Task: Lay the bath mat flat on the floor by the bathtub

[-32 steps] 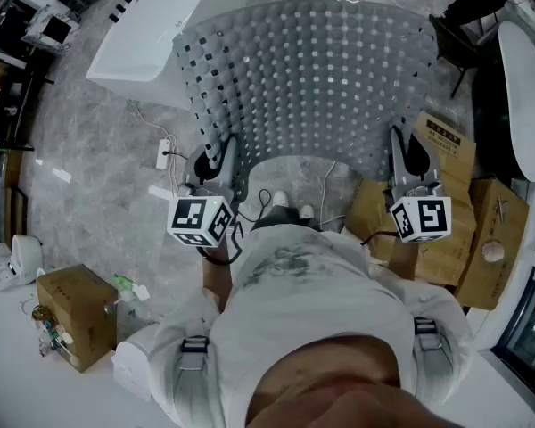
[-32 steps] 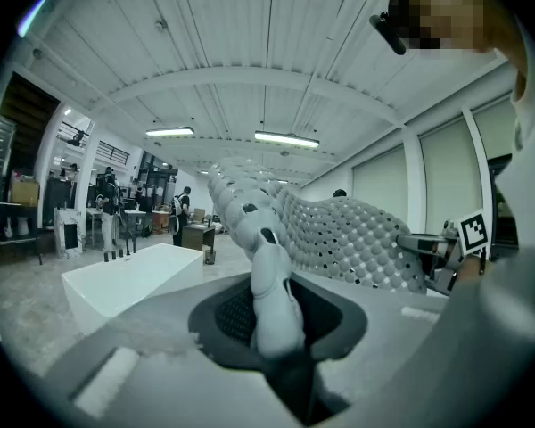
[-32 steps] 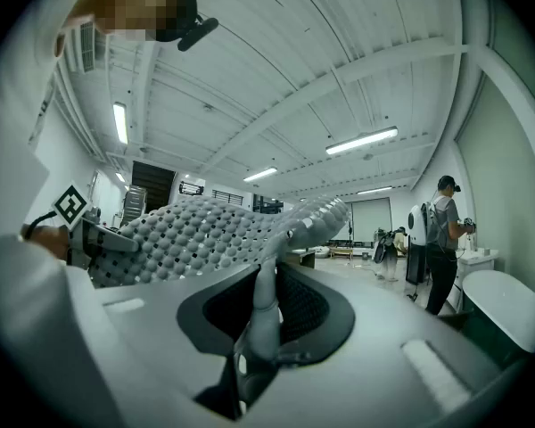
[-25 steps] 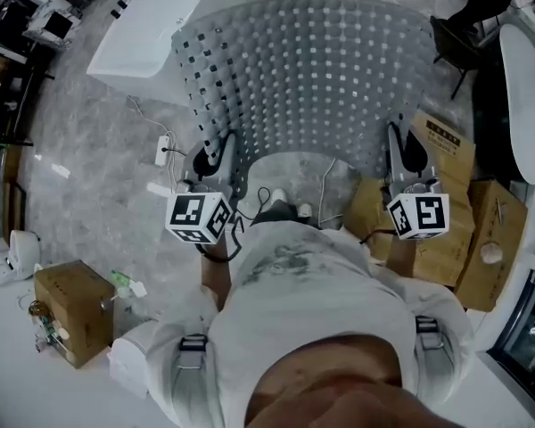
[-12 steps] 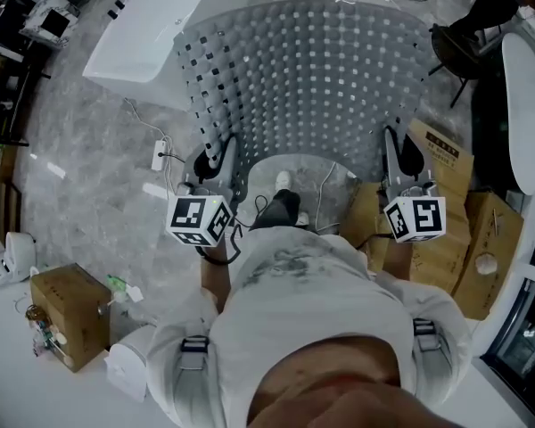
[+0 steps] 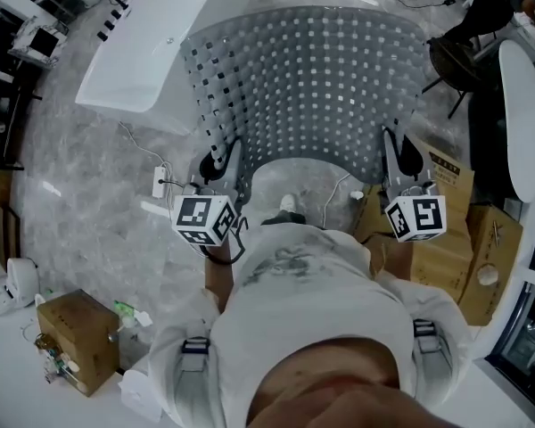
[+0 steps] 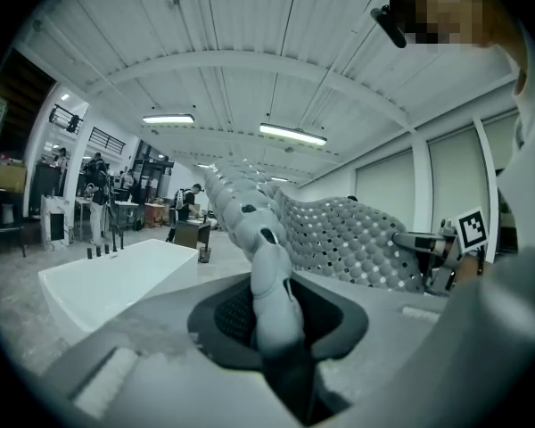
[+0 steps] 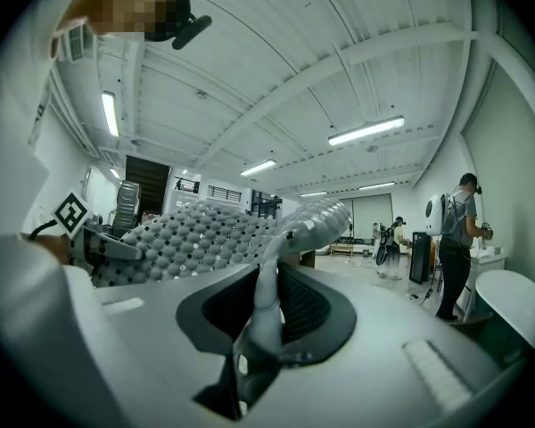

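Mat point(image 6: 308, 87) hangs spread wide in the air before me, its near corners in my grippers and its far edge reaching toward the tub point(image 6: 129, 61). Since a moment ago the tub has come further into the head view and the box point(image 6: 76, 341) has slid lower, so I judge that I am carrying the mat closer to the tub; it is not yet down on the floor point(image 6: 80, 176). My left gripper point(image 6: 223, 154) and right gripper point(image 6: 397, 150) are both clamped narrowly on the mat's edge, one at each corner.
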Demonstrator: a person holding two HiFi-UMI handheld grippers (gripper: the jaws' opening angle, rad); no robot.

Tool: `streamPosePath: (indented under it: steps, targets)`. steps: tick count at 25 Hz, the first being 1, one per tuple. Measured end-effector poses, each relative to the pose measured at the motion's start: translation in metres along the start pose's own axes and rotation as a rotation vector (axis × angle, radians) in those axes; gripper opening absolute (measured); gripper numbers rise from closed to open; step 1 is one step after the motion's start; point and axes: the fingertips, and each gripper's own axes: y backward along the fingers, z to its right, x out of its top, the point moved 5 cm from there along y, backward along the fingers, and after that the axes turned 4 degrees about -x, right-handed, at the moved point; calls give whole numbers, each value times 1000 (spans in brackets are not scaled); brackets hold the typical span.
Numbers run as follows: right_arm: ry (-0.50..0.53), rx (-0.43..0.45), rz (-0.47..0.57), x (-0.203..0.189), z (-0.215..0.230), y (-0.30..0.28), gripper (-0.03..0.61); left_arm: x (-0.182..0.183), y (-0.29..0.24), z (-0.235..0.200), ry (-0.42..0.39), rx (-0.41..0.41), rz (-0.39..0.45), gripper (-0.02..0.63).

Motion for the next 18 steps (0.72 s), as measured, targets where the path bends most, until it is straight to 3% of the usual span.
streamPosePath:
  steps: [11,18]
  targets:
    - [35,-75,2,6,-17,61,66,-3,27,19,-12,-65,10,77]
    - [52,-75,5,12,-17,53,67,-1,21,16,4,-82,4,77]
